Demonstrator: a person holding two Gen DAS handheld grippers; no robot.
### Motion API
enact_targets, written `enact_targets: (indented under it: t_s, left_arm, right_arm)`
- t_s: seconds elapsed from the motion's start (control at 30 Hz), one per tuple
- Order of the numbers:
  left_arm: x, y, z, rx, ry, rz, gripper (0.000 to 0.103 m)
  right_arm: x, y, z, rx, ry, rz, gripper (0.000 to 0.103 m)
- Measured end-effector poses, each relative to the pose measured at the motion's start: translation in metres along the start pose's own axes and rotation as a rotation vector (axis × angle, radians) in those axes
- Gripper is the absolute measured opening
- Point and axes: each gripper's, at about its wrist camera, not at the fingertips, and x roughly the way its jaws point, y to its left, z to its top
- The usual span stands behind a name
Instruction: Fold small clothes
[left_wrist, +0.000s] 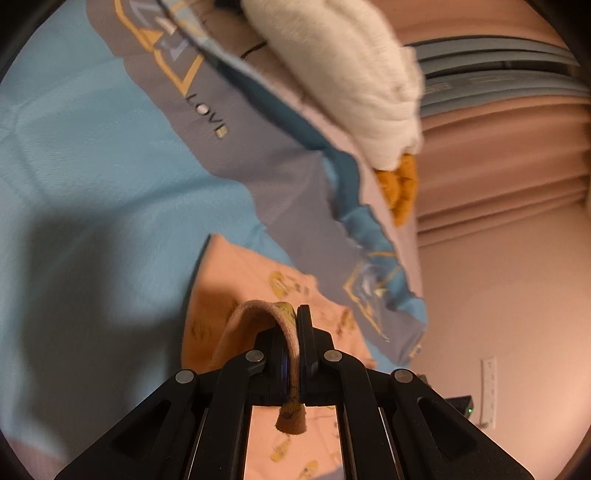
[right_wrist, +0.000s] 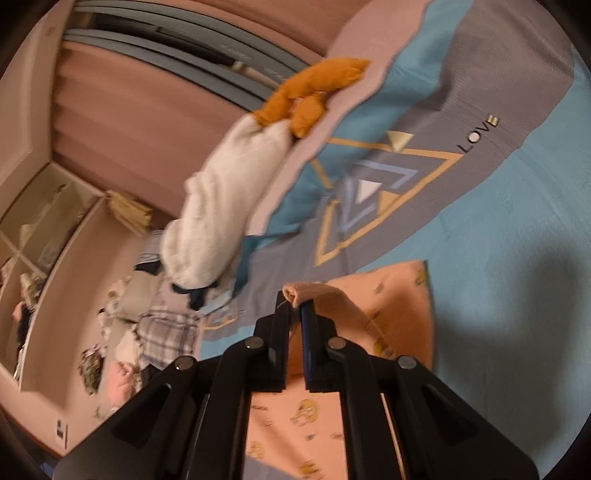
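Both black two-finger grippers, left (left_wrist: 293, 321) and right (right_wrist: 294, 301), are clamped on edges of the small peach printed cotton garment (right_wrist: 391, 295) (yellow motifs), lying on the blue-grey bedspread (right_wrist: 517, 206).

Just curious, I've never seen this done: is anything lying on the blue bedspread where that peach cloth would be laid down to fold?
Nothing visible. Both grippers, left and right, already pinch the peach cloth. The blue bedspread around it looks bare; the white plush toy lies farther off, near the bed's edge.

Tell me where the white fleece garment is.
The white fleece garment lies bunched at the bedspread's far edge, against the orange cloth, beyond the peach garment.
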Motion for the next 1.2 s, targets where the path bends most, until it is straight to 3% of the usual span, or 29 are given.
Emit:
enact_targets:
  t_s: [0.23,0.27,0.3,0.37,0.5,0.57,0.63,0.77,0.87,0.93,1.03,1.2]
  left_arm:
    - [0.034,0.011,0.027,-0.106,0.014,0.108,0.002]
    - [0.035,0.016,0.031,-0.126,0.013,0.151,0.002]
    - [0.036,0.016,0.034,-0.129,0.010,0.171,0.002]
    - [0.027,0.015,0.040,-0.099,-0.010,0.226,0.002]
    - [-0.009,0.003,0.041,0.020,-0.064,0.250,0.002]
    - [-0.017,-0.008,0.034,0.099,-0.054,0.251,0.002]
    - [-0.018,-0.019,0.023,0.173,-0.019,0.240,0.002]
    - [0.004,-0.042,-0.010,0.300,0.096,0.177,0.002]
    - [0.038,-0.054,-0.028,0.358,0.172,0.176,0.002]
    - [0.058,-0.055,-0.029,0.374,0.184,0.227,0.002]
    - [0.093,-0.046,-0.012,0.357,0.148,0.371,0.002]
    - [0.089,-0.046,0.025,0.254,0.020,0.426,0.002]
  right_arm:
    - [0.039,-0.027,0.022,0.084,0.031,-0.131,0.011]
    - [0.043,-0.031,0.023,0.097,0.042,-0.149,0.018]
    - [0.046,-0.035,0.025,0.115,0.054,-0.181,0.034]
    - [0.045,-0.040,0.027,0.131,0.050,-0.204,0.044]
    - [0.016,-0.030,0.035,0.061,-0.031,-0.208,0.045]
    - [0.009,-0.021,0.034,0.006,-0.026,-0.193,0.045]
    - [0.008,-0.005,0.024,-0.101,0.031,-0.193,0.043]
    - [0.026,0.023,-0.008,-0.284,0.148,-0.201,0.030]
    - [0.048,0.030,-0.021,-0.328,0.208,-0.206,0.024]
    - [0.066,0.030,-0.025,-0.335,0.243,-0.226,0.024]
    - [0.085,0.024,-0.028,-0.332,0.262,-0.264,0.024]
    - [0.082,0.017,-0.020,-0.302,0.203,-0.313,0.027]
